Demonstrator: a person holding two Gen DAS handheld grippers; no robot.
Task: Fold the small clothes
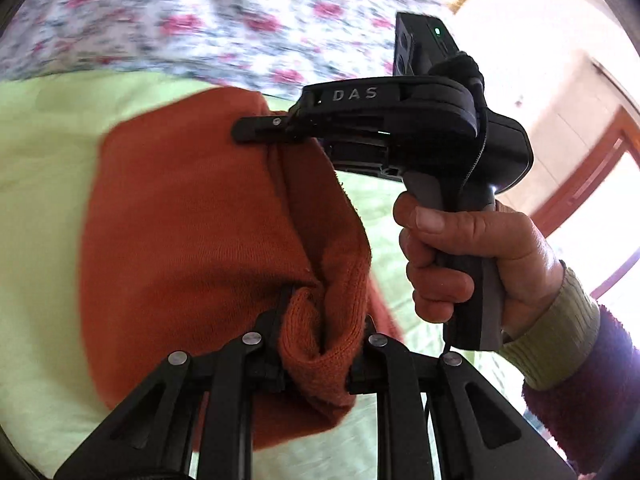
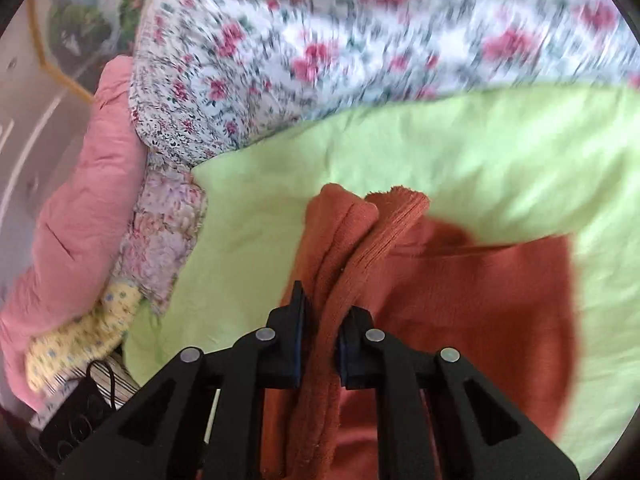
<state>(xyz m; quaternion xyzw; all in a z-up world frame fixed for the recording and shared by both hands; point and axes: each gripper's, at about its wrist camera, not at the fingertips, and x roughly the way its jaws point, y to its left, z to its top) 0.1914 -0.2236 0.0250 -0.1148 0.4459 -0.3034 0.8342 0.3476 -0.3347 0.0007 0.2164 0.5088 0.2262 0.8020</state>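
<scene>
An orange knit garment (image 1: 192, 220) hangs above a light green sheet (image 1: 36, 160). My left gripper (image 1: 320, 344) is shut on a bunched ribbed edge of it. My right gripper (image 1: 264, 130) shows in the left wrist view, held in a hand, its fingers pinching the garment's far edge. In the right wrist view my right gripper (image 2: 322, 334) is shut on folded layers of the orange garment (image 2: 460, 304), which spreads to the right over the green sheet (image 2: 460, 152).
A floral quilt (image 2: 340, 48) lies behind the sheet. A pink padded blanket (image 2: 68, 216), a yellow dotted cloth (image 2: 80, 344) and a pale floral cloth (image 2: 160, 248) are piled at the left. A wooden door frame (image 1: 592, 176) stands at the right.
</scene>
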